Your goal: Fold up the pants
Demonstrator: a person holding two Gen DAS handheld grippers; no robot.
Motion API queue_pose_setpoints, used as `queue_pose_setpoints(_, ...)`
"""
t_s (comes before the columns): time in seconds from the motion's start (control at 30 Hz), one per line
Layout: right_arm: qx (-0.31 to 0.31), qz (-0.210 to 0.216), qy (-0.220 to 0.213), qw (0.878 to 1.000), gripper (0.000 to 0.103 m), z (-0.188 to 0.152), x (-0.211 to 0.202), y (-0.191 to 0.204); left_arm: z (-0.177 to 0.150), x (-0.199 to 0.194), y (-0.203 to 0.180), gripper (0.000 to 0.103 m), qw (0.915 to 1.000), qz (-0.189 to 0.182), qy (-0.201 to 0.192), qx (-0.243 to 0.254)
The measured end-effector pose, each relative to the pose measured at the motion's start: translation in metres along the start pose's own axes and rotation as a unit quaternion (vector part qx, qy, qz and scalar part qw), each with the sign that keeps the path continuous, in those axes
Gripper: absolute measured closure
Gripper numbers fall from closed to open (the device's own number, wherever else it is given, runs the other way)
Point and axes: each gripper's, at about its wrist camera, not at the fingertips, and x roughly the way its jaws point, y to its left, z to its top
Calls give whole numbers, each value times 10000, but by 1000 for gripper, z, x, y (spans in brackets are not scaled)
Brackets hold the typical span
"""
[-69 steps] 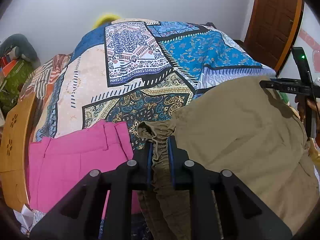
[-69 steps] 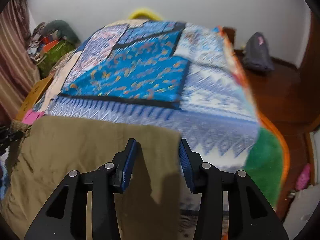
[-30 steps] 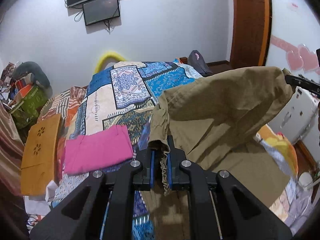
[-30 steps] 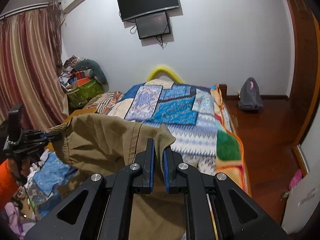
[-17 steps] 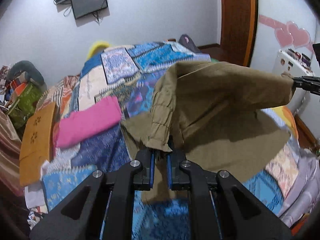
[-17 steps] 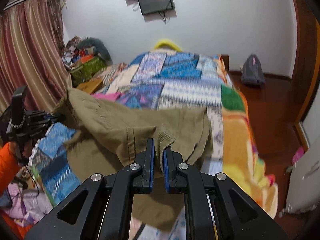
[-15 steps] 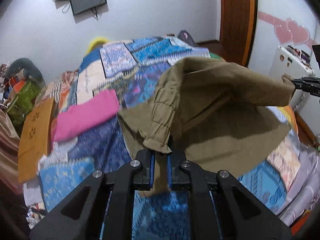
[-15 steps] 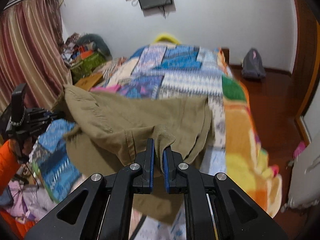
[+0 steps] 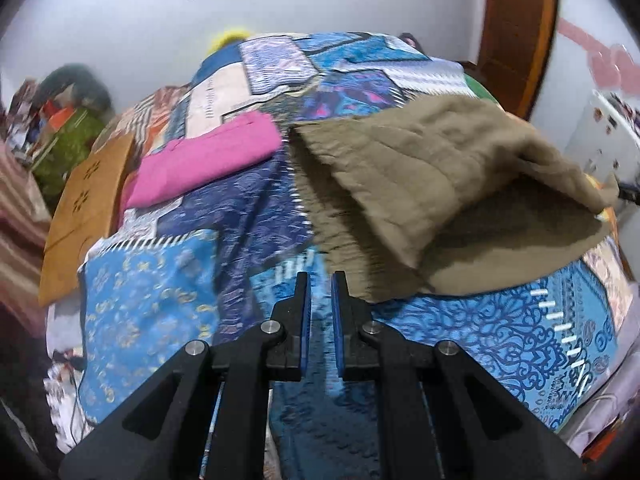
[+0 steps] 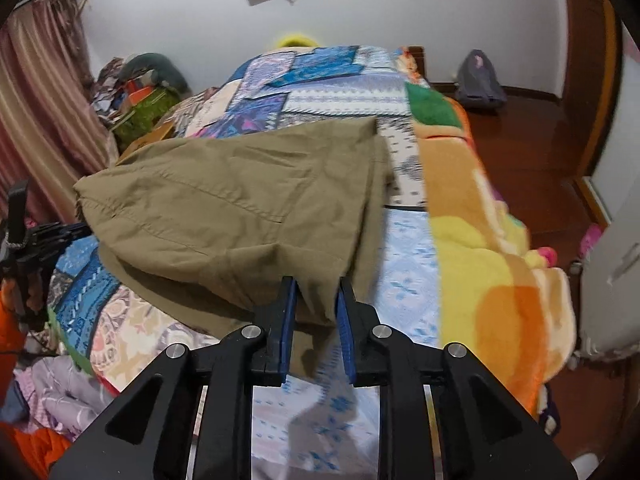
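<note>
Khaki pants lie doubled over on the bed, upper layer flopped over the lower with the fold still puffed up and not flat; left wrist view is motion-blurred. Left gripper hangs just beside the near-left edge of the pants, fingers a narrow gap apart with nothing between them, only quilt showing through the gap. Right gripper sits at the near corner of the pants on the other side, fingers spread a little; a cloth corner hangs down between them, but whether either pad touches it cannot be told, it looks loose. In the right wrist view the pants spread from that corner away across the bed, a pocket seam visible on the top layer, and the left gripper shows at the pants' far-left edge. Folded pink garment lies on the bed left of the pants, apart from them. Orange-brown board lies left of the pink garment at the bed edge. Dark bag on the floor beyond the pants, near the wall
</note>
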Motion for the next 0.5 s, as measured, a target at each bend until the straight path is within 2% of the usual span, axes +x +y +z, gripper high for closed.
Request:
queue_pose_setpoints(0.1,-74,-262,-84,9996,85,6,-11,-2,9,-10,6,93,9999,-58,-126,-93)
queue_pose_setpoints(0.23,-79,-338,-343,9988,85,27,-23,4,31,-23,-2,93,9993,-174,-335,-77)
queue_pose_setpoints(0.37,-267,-16,-577,9980,85,47,-19,31,52,-39,-24,93,9969,-422,-662,-69)
queue_pose_setpoints(0.5,-455,387,-418,9973,85,51,10,62,59,-31,-51,92,9958,-674,-617,22)
